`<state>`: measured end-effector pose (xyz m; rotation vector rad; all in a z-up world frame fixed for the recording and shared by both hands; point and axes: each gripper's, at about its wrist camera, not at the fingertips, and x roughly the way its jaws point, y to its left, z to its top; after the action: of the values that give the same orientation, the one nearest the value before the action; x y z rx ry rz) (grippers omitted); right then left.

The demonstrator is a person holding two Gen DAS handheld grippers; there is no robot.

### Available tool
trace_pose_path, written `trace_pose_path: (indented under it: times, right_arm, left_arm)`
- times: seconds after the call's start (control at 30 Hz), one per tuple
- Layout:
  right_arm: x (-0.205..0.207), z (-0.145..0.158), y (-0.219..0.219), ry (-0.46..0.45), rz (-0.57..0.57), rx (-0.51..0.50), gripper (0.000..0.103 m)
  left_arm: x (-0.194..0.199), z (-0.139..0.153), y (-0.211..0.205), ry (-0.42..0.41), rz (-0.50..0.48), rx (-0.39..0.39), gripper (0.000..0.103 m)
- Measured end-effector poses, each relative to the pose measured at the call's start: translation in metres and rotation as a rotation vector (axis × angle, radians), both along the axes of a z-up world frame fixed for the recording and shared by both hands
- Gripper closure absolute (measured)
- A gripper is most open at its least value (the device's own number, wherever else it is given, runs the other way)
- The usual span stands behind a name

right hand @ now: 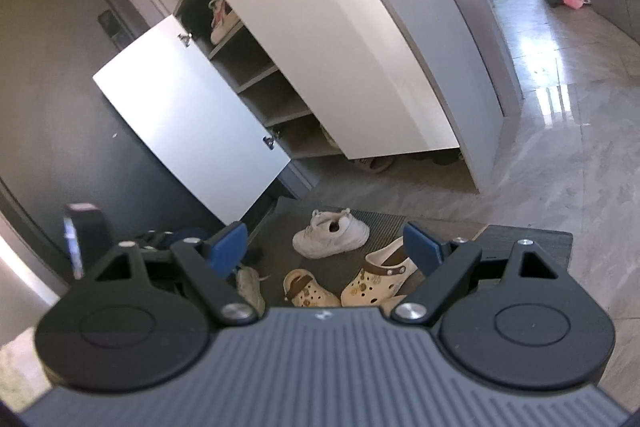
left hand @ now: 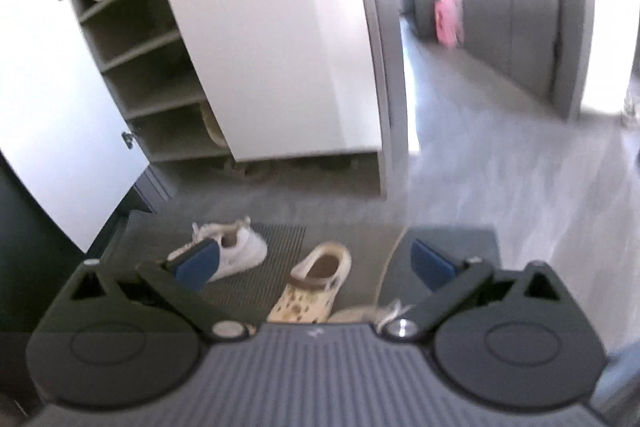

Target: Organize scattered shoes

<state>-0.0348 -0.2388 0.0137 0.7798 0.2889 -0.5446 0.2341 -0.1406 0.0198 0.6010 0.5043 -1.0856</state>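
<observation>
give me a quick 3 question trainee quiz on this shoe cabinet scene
1. True or false: the white sneaker on the mat is held by the right gripper.
2. How many cream clogs lie on the mat in the right wrist view? A) one B) two C) four
3. Fill in: a pink and white shoe sits on a ____ shelf of the open cabinet.

Key:
1. False; both grippers, including the left gripper, are open and empty.
2. B; a larger clog and a smaller clog.
3. upper
</observation>
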Motion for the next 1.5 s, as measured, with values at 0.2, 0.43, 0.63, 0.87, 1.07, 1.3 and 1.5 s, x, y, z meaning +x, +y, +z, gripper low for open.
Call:
trace_pose_path:
  times: [0.2,0.43,0.63,0.87,1.07,1.3,1.5]
  right_arm:
    - [0.003,0.001,0.002,-0.014,0.001,-0.011,0.016]
    - [0.015,0.0,0.007,0.01,0.028,-0.022,0.016]
    - [0.031,-0.003,0.014,0.031,0.035,-0.03,0.016]
    - [0.063,-0.009,0.027,0.057,0.068,-0.034,0.016]
    - [0.095,-0.015,0.044,0.077,0.117,-0.038,0.016]
    - [0.127,-0.024,0.065,0.107,0.253,0.001,0.016]
    - [0.176,-0.028,0.062,0.288,0.453,-0.032,0.016]
  left_arm:
    - [-0.02,0.044,0.0,-0.029,0.07,-0.066,0.0]
    - [-0.025,0.085,0.021,0.008,0.225,-0.179,0.0]
    - [-0.015,0.099,0.045,0.085,0.344,-0.231,0.0]
    - [-0.02,0.114,0.083,0.094,0.336,-0.3,0.0]
    - [-0.027,0.092,0.124,0.082,0.349,-0.313,0.0]
    - [-0.035,0.066,0.16,0.058,0.34,-0.309,0.0]
    - [-0.039,0.069,0.183,0.061,0.336,-0.341,0.0]
